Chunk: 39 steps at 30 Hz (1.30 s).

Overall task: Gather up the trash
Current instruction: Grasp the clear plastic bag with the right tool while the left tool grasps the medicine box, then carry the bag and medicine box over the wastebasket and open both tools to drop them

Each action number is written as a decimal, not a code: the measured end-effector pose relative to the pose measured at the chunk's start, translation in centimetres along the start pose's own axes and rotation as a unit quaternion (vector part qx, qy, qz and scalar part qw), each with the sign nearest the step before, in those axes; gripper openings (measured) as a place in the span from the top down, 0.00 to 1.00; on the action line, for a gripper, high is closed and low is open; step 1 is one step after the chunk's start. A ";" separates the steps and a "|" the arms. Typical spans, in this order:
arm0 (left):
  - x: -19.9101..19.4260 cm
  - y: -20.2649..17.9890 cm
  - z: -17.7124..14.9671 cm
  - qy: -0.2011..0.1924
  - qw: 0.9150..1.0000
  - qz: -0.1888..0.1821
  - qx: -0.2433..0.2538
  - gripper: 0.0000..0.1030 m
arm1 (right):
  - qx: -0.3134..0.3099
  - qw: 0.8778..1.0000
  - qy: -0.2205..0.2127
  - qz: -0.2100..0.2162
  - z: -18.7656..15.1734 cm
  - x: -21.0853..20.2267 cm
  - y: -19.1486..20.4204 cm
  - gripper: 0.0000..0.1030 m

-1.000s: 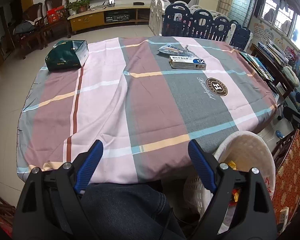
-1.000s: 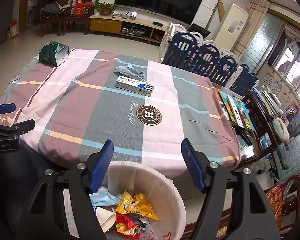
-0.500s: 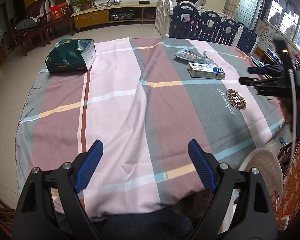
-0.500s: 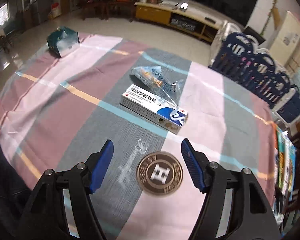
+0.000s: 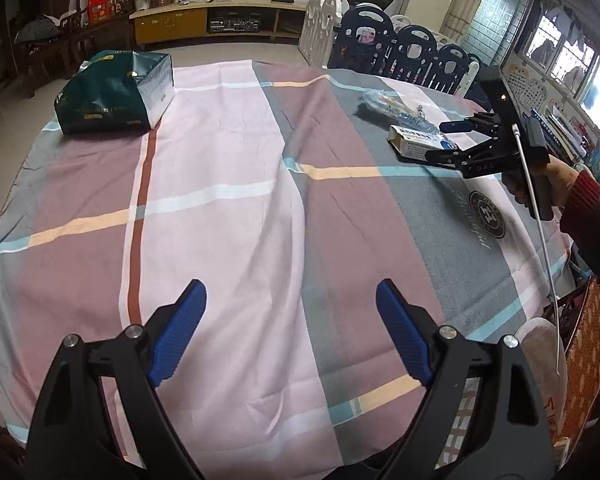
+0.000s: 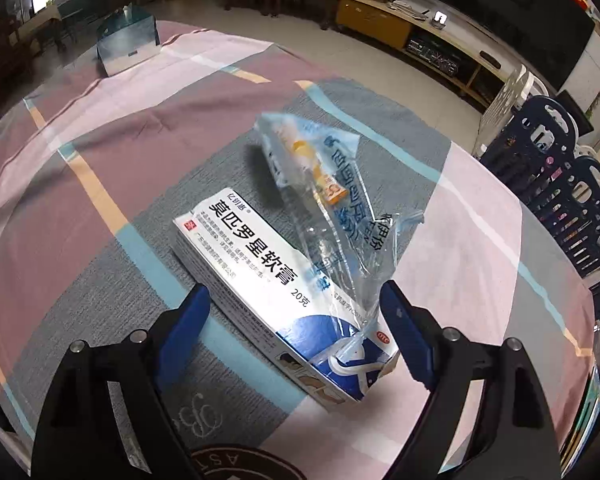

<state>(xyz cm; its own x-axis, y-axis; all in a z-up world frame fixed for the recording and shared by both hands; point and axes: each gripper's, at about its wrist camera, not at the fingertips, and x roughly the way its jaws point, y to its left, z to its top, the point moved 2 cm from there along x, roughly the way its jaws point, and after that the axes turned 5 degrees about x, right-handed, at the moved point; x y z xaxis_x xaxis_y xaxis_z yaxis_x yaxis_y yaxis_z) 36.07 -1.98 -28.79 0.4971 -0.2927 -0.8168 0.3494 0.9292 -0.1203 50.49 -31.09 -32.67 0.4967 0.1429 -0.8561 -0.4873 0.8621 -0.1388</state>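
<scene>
The right gripper (image 6: 294,332) has come much closer to the box (image 6: 276,292) than half a second ago, when the box lay well ahead of it. Its jaws are opening; the box's near end now sits between the blue fingers (image 6: 184,328), which do not press on it. A clear wrapper (image 6: 324,184) lies against the box's far side and drapes over its end. Both rest on the checked cloth (image 6: 100,152).

The left gripper (image 5: 292,336) hangs wide open and empty over the cloth's near part, having slid forward from the table edge. From its view the right gripper (image 5: 440,140) now reaches over the box (image 5: 414,142), farther in than before. The basket (image 5: 540,344) shows less at the lower right. The green bag (image 5: 114,94) sits unmoved at the far left.
</scene>
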 end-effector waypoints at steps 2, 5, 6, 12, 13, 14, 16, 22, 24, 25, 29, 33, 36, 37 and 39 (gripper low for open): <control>-0.3 0.2 0.1 -0.010 1.000 -0.010 -0.011 0.16 | -0.009 1.000 0.001 0.010 0.2 0.1 0.4 0.20; -0.6 0.6 0.2 -0.025 0.999 -0.023 -0.025 0.15 | -0.003 0.999 -0.004 0.044 -0.1 -0.7 1.4 0.40; -0.7 0.7 0.2 -0.028 0.999 -0.027 -0.030 0.15 | 0.004 0.998 -0.001 0.066 -0.3 -1.1 2.0 0.43; -0.9 1.5 0.0 -0.034 0.997 -0.038 -0.050 0.15 | -0.035 0.981 0.039 0.185 -3.2 -3.2 9.8 0.43; -1.0 1.6 0.0 -0.035 0.997 -0.036 -0.052 0.15 | -0.034 0.985 0.021 0.170 -3.2 -3.8 10.3 0.43; -1.0 1.7 0.0 -0.037 0.997 -0.036 -0.054 0.15 | -0.013 0.989 0.000 0.149 -2.8 -4.3 10.0 0.42; -0.9 1.8 -0.1 -0.036 0.997 -0.039 -0.058 0.14 | 0.063 0.991 -0.040 0.113 -1.2 -4.6 7.8 0.37; -0.9 2.0 -0.2 -0.036 0.997 -0.041 -0.063 0.14 | 0.196 0.973 -0.117 -0.024 2.8 -2.4 3.7 0.23; -0.8 2.2 -0.2 -0.032 0.996 -0.042 -0.068 0.14 | 0.206 0.971 -0.115 -0.044 3.9 -0.5 3.7 0.23; -0.7 2.3 -0.3 -0.030 0.996 -0.043 -0.069 0.14 | 0.206 0.971 -0.113 -0.044 4.0 0.1 3.8 0.23; -0.4 2.5 -0.3 -0.026 0.996 -0.046 -0.072 0.14 | 0.197 0.975 -0.100 -0.016 4.5 2.4 4.9 0.53; -0.4 2.5 -0.3 -0.025 0.996 -0.047 -0.074 0.14 | 0.200 0.974 -0.107 -0.005 4.0 1.8 5.3 0.76; -0.4 2.6 -0.4 -0.026 0.996 -0.045 -0.075 0.14 | 0.199 0.974 -0.111 -0.005 2.5 -0.7 5.6 0.82; -0.4 2.6 -0.3 -0.026 0.996 -0.044 -0.075 0.14 | 0.203 0.972 -0.121 -0.010 1.9 -2.1 5.6 0.83; -0.4 2.5 -0.2 -0.025 0.996 -0.040 -0.072 0.14 | 0.221 0.964 -0.148 -0.020 0.2 -5.6 5.4 0.83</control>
<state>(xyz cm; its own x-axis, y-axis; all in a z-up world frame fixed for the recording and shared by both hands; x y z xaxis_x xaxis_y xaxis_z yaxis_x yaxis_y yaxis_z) 36.55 0.51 -28.90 0.5125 -0.3740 -0.7730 0.2741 0.9243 -0.2655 45.20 -27.15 -28.51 0.7241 0.1809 -0.6656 -0.1423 0.9834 0.1124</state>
